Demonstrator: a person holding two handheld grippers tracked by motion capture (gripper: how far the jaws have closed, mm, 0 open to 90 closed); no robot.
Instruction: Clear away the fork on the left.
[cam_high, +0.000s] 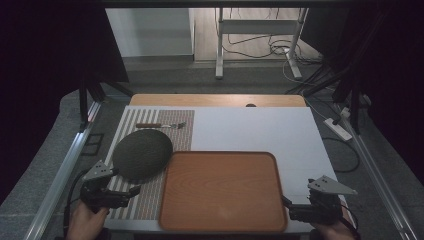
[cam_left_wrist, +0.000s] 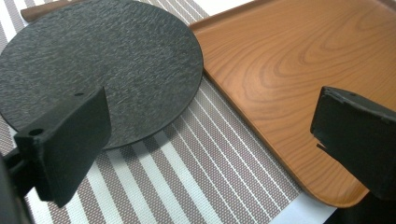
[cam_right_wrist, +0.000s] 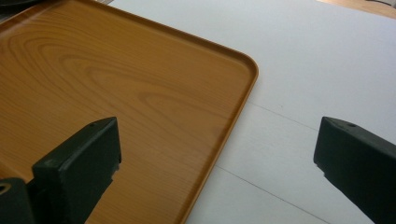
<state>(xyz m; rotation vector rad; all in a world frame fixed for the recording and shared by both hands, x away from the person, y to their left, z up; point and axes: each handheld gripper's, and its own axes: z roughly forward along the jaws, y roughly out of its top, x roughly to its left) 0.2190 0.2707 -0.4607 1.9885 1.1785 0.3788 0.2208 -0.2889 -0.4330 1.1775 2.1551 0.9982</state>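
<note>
No readable text, label, brand, number or sign appears on anything in these views

Bare tray; plate at left.

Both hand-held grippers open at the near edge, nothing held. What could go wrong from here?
1. The dark round plate lies flat on the striped mat, so the left hand-held gripper may push it instead of getting a jaw under the rim.
2. The plate's edge sits right by the wooden tray; a push could ride it onto the tray rim.
3. The fork lies just behind the plate and could get knocked.
</note>
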